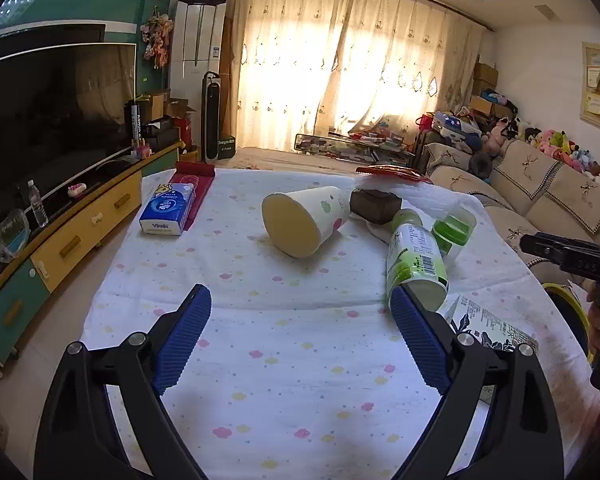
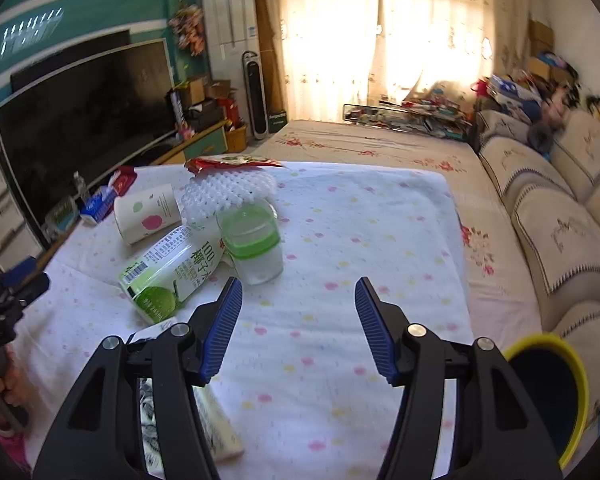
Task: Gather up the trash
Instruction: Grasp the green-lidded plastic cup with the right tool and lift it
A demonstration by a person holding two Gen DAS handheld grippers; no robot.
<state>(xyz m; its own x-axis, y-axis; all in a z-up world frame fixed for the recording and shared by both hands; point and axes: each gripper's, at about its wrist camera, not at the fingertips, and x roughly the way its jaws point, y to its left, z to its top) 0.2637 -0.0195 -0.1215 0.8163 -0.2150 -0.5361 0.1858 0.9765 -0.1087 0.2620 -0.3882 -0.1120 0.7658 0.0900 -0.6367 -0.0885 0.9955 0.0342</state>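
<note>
Both our grippers hover over the spotted tablecloth (image 1: 284, 360) with nothing between their blue pads: the left gripper (image 1: 300, 312) spread wide, the right gripper (image 2: 298, 308) partly apart. Nearest lies a printed carton (image 2: 220, 420), then the toppled coconut-water bottle (image 1: 414, 264), a green-banded plastic cup (image 2: 256, 240), and a paper cup (image 1: 304, 220) on its side. The yellow-rimmed bin (image 2: 556, 392) sits at our right.

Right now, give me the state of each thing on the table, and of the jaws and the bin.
Paper cup: on its side, empty.
Coconut water bottle: lying down.
Clear cup: upright, green lid on.
Foam net: lying behind the clear cup.
Tissue pack: lying flat.
Carton: lying flat.
Yellow-rimmed bin: open.
Left gripper: jaws open, empty.
Right gripper: jaws open, empty.
</note>
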